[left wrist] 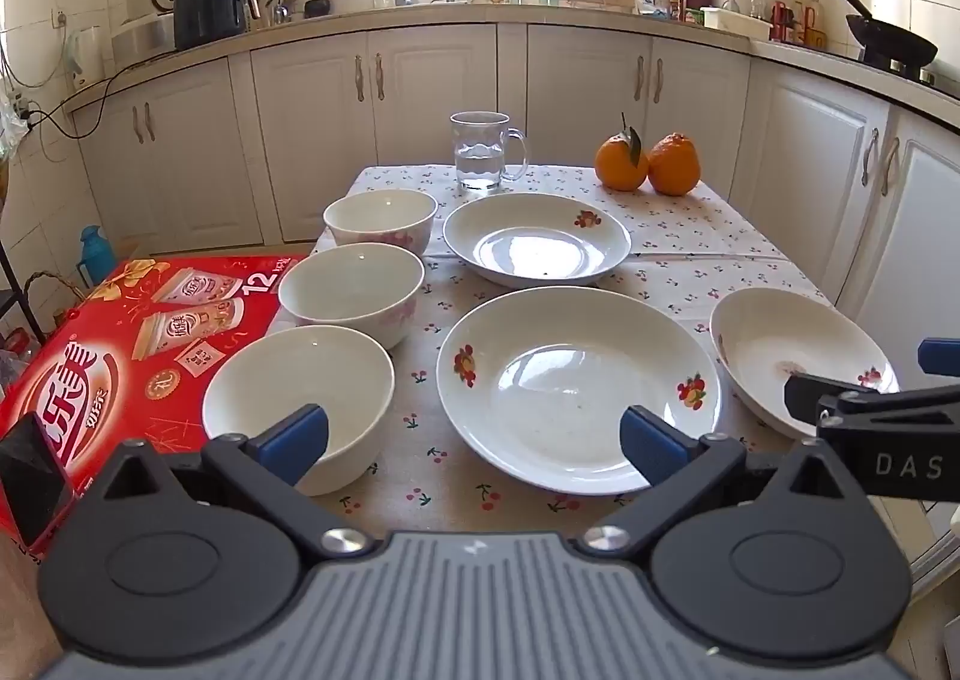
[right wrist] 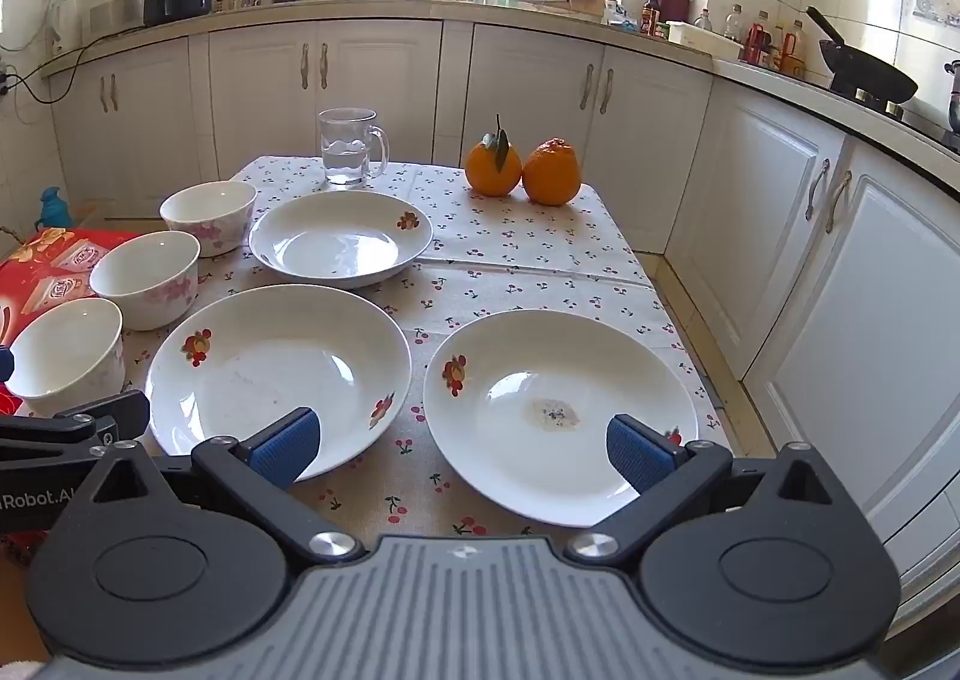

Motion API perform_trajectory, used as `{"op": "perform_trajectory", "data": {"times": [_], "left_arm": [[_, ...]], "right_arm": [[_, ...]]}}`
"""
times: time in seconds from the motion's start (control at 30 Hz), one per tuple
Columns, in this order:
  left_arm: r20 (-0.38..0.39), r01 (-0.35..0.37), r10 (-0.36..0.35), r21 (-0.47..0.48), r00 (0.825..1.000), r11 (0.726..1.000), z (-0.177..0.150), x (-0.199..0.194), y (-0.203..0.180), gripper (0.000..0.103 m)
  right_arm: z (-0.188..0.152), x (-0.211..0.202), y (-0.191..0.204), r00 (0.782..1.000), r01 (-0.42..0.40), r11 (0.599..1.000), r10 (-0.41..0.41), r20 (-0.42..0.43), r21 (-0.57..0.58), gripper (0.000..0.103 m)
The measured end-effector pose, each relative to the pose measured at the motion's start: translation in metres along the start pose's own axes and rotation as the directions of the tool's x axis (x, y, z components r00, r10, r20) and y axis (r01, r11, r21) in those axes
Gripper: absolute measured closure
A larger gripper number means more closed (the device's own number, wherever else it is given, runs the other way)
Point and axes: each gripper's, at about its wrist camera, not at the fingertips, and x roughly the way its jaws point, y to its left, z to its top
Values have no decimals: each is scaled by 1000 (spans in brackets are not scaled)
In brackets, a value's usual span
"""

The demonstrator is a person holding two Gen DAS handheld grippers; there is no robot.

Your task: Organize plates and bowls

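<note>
In the left wrist view, the left gripper (left wrist: 474, 443) is held level above the near table edge, spread wide and empty, between a plain white ceramic bowl (left wrist: 298, 398) and a white fruit-patterned deep plate (left wrist: 579, 387). In the right wrist view, the right gripper (right wrist: 462, 449) is likewise spread, empty, over a second white patterned plate (right wrist: 561, 416); a glass water mug (right wrist: 350, 147) and two oranges (right wrist: 522, 170) are seen beyond.

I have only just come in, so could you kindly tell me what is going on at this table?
A person holds two grippers over a cherry-print tablecloth; nothing is grasped. The left gripper and right gripper both hover open. Three white floral plates and three white pink-flowered bowls lie separate, unstacked. A glass mug of water and two oranges stand behind.
</note>
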Motion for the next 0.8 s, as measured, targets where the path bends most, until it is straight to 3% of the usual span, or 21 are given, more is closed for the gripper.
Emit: {"op": "perform_trajectory", "data": {"times": [0.8], "left_arm": [[-1, 5, -5, -14, 1000, 1000, -2, 0, 2, 0]], "right_arm": [[0, -1, 1, 1000, 0, 1000, 0, -4, 2, 0]]}}
